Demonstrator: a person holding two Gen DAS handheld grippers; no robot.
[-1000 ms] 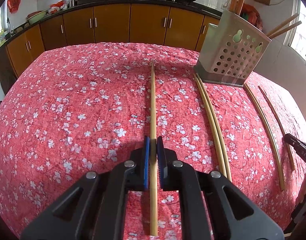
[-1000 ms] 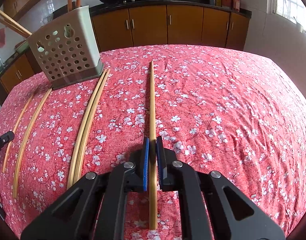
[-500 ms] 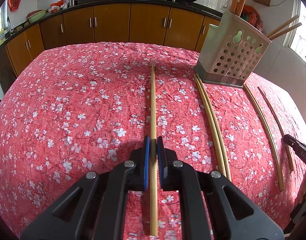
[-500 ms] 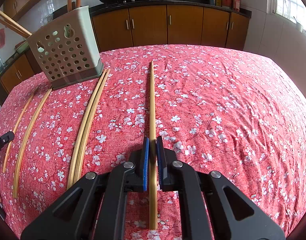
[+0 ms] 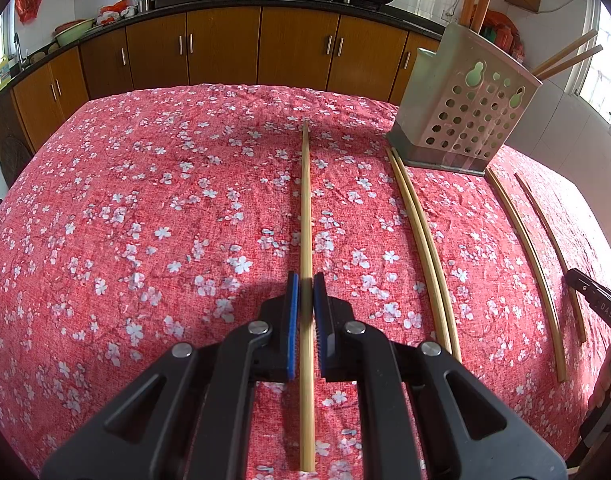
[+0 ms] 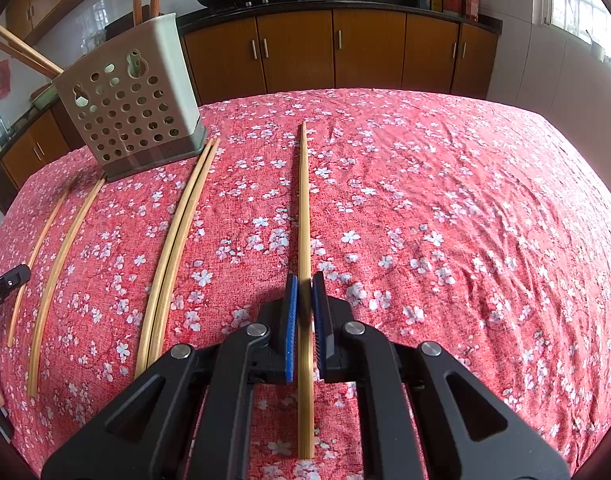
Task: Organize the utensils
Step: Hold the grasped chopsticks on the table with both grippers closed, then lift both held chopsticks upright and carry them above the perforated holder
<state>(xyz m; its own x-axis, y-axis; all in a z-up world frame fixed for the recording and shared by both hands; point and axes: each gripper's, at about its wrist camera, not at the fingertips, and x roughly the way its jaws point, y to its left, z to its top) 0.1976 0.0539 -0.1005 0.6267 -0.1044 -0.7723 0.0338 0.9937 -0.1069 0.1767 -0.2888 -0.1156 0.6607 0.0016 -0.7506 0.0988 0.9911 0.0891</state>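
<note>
My right gripper (image 6: 304,300) clamps one chopstick (image 6: 303,200) over the floral tablecloth (image 6: 445,220). The perforated holder (image 6: 133,120) stands near the table's far left edge, a chopstick pair (image 6: 177,248) beside it.

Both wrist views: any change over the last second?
Nothing visibly changed. The left gripper stays shut on its chopstick, the right gripper stays shut on its own chopstick. The pair of chopsticks on the cloth and the perforated holder sit where they were.
</note>
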